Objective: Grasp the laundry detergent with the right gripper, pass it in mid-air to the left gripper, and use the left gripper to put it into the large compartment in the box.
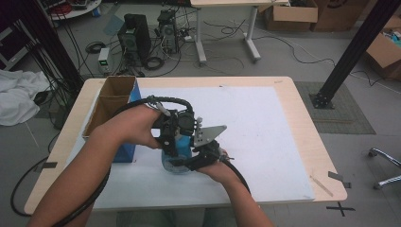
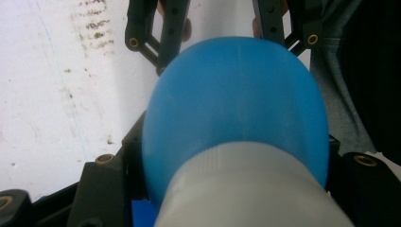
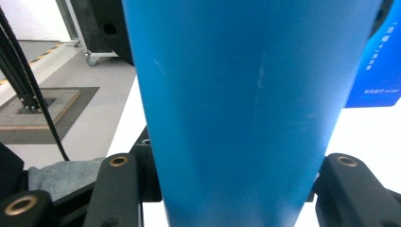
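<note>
Blue bottle (image 1: 176, 156) mostly hidden behind both hands, just right of the cardboard box (image 1: 109, 106) on the worktop (image 1: 265, 118). Left tool (image 1: 172, 137) pinching near its grey cap (image 2: 250, 189); right tool (image 1: 201, 158) clamping its body. Contents unreadable.

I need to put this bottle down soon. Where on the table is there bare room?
The white mat lies bare right of both grippers, out to the table edge. The far strip is free too. It is crowded at left, by the cardboard box, around the blue bottle.
</note>
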A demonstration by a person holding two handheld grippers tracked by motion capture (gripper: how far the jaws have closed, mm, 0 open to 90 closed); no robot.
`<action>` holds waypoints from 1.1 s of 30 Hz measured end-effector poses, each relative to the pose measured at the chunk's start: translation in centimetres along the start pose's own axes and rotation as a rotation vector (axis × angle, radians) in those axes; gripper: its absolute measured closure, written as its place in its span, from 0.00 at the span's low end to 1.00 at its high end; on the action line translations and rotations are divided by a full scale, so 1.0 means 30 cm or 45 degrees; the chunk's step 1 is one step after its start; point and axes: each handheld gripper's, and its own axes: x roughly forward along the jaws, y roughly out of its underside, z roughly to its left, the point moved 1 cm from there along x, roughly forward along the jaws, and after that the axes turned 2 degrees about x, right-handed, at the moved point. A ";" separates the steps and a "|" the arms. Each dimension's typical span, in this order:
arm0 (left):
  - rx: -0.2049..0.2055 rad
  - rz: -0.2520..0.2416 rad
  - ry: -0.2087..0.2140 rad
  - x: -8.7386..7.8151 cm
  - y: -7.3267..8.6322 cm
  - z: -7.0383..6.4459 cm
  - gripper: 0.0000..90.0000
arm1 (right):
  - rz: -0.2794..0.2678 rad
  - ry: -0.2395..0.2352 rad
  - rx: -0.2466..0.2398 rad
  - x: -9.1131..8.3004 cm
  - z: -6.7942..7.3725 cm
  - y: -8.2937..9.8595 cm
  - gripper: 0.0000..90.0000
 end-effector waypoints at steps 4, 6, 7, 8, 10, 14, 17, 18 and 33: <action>-0.001 -0.009 -0.006 -0.011 -0.008 -0.003 0.44 | -0.003 0.003 -0.016 -0.015 0.002 -0.006 0.49; 0.001 -0.014 -0.004 -0.023 -0.011 -0.002 0.44 | -0.016 -0.002 -0.007 -0.024 0.004 -0.010 0.48; 0.000 -0.017 0.001 -0.028 -0.012 -0.002 0.44 | -0.020 0.001 -0.006 -0.029 0.005 -0.012 0.48; 0.000 -0.021 0.004 -0.034 -0.014 -0.001 0.44 | -0.023 0.005 -0.005 -0.035 0.006 -0.014 0.48; 0.000 -0.014 0.010 -0.044 -0.017 -0.001 0.44 | -0.025 0.010 -0.011 -0.045 0.009 -0.018 0.44; -0.013 0.000 0.017 -0.058 -0.016 0.003 0.44 | -0.007 0.008 0.003 -0.091 0.011 -0.030 0.34; -0.040 0.001 0.017 -0.068 -0.004 0.014 0.44 | 0.007 0.018 -0.008 -0.131 0.013 -0.045 0.31; -0.047 0.006 0.021 -0.071 -0.002 0.017 0.44 | 0.020 0.022 -0.015 -0.144 0.012 -0.052 0.30; -0.256 0.044 0.082 -0.189 0.025 0.062 0.43 | 0.278 0.004 -0.070 -0.224 -0.020 -0.162 0.16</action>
